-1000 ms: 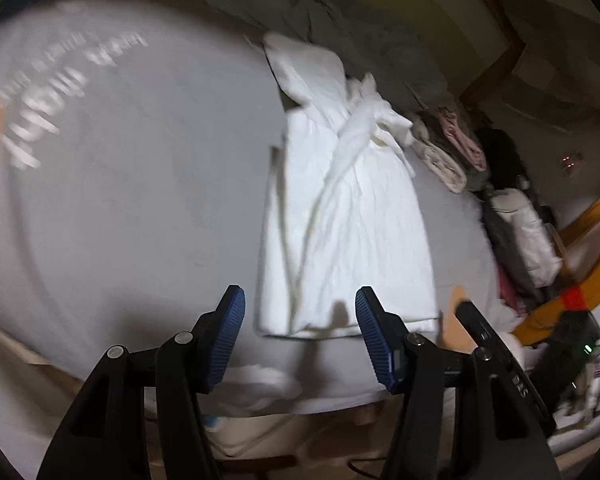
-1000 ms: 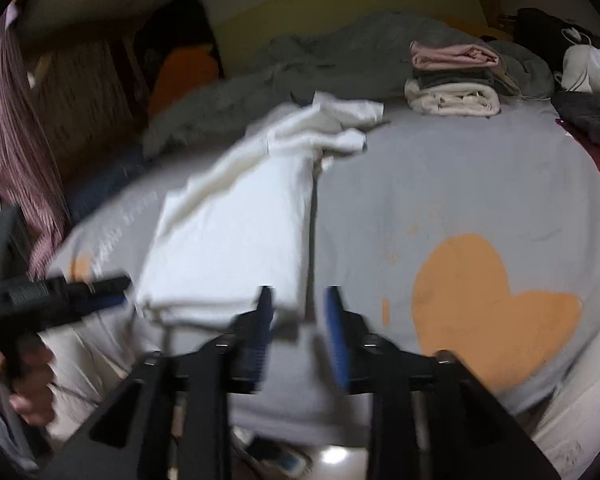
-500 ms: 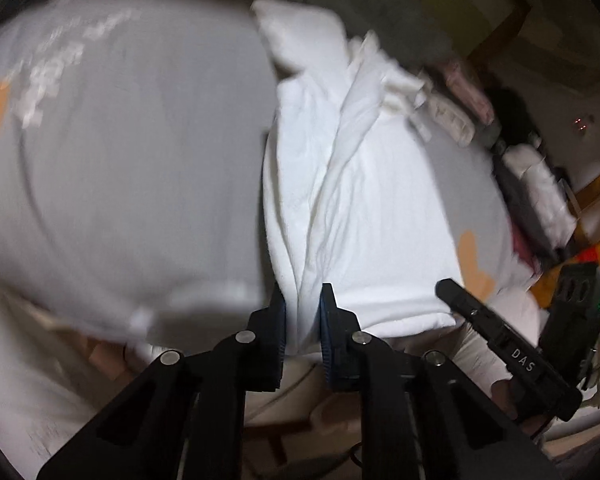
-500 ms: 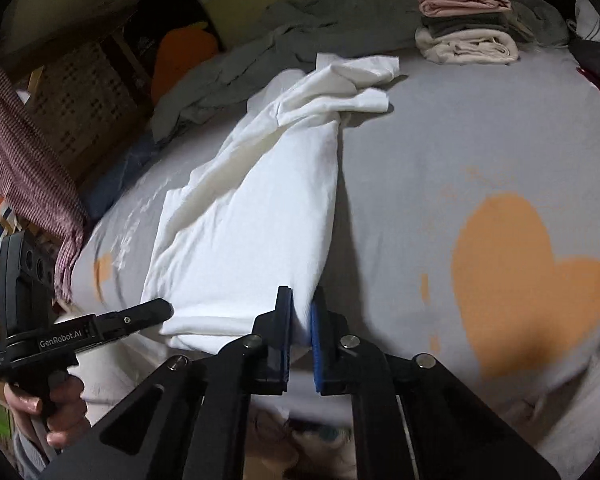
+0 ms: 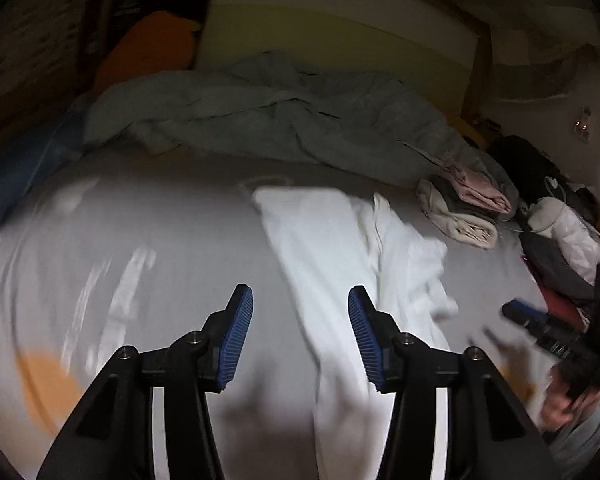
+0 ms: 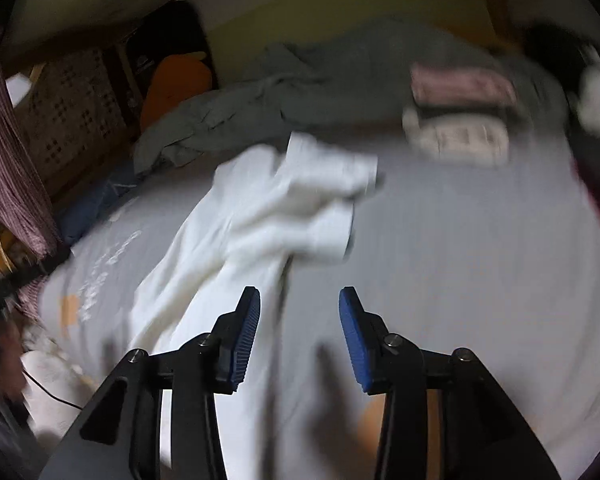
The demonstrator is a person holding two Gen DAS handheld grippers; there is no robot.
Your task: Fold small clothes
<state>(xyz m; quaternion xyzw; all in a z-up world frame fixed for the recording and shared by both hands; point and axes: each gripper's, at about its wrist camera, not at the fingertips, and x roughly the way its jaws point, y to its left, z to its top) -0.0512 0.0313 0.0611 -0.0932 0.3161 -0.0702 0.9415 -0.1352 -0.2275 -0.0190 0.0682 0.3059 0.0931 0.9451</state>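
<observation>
Black angular arms with silver screws; ribbed blue pads on the fingers (image 5: 240, 334); grey sleeve (image 5: 580, 436).

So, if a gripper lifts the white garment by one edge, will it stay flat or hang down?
The white garment would probably droop: it lies in soft creases, bunched at its far end. It looks thin, so likely light. On the smooth grey sheet it may slide when pushed.

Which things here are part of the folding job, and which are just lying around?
Job: white garment; folded stack; left gripper and right gripper, jaws opening, nothing pinched.
Lying about: grey blanket; orange cushion; dark clothes pile.
</observation>
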